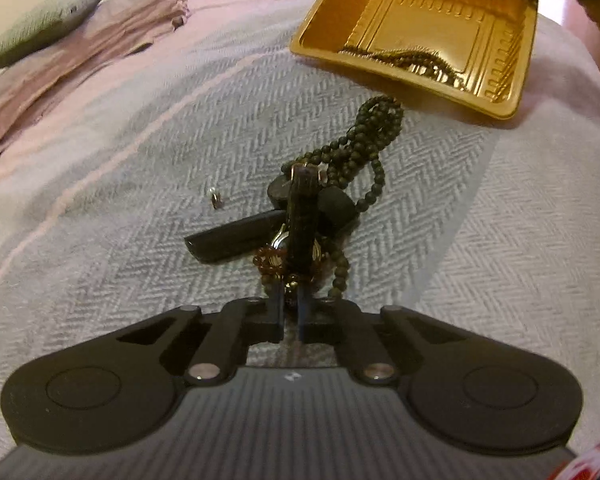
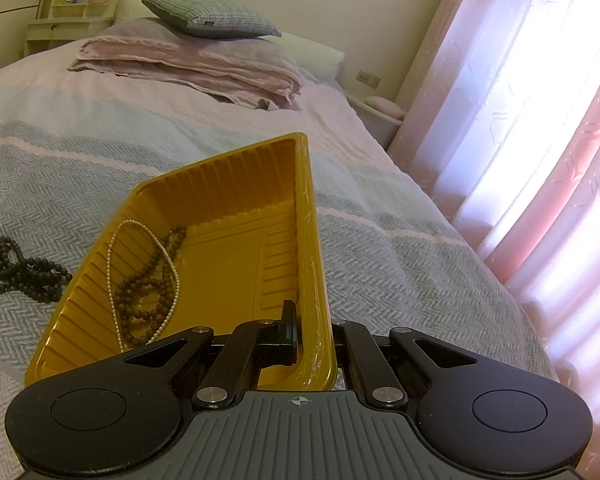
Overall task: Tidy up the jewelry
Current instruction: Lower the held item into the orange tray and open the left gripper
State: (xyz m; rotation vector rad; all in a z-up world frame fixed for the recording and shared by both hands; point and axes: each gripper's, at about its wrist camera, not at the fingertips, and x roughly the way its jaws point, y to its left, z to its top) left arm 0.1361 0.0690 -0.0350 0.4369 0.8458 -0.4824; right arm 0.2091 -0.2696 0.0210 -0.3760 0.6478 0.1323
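My left gripper [image 1: 290, 292] is shut on a black-strapped wristwatch [image 1: 300, 220], held just above the bedspread amid a dark bead necklace [image 1: 360, 148] and a small red-bead piece [image 1: 270, 260]. A small ring [image 1: 213, 197] lies left of it. My right gripper [image 2: 300, 320] is shut on the right rim of the gold tray [image 2: 236, 256], tilting it. The tray holds a pearl strand [image 2: 110, 272] and a brown bead necklace [image 2: 152, 280]. The tray [image 1: 420, 32] also shows in the left wrist view, far right. The dark beads [image 2: 28, 276] lie left of the tray.
The grey herringbone bedspread [image 1: 120, 200] covers the bed. Folded pink bedding [image 2: 188, 68] and a grey cushion [image 2: 208, 16] sit at the head. Pink curtains [image 2: 540, 120] hang along the right side. A shelf unit [image 2: 72, 4] stands at the far left.
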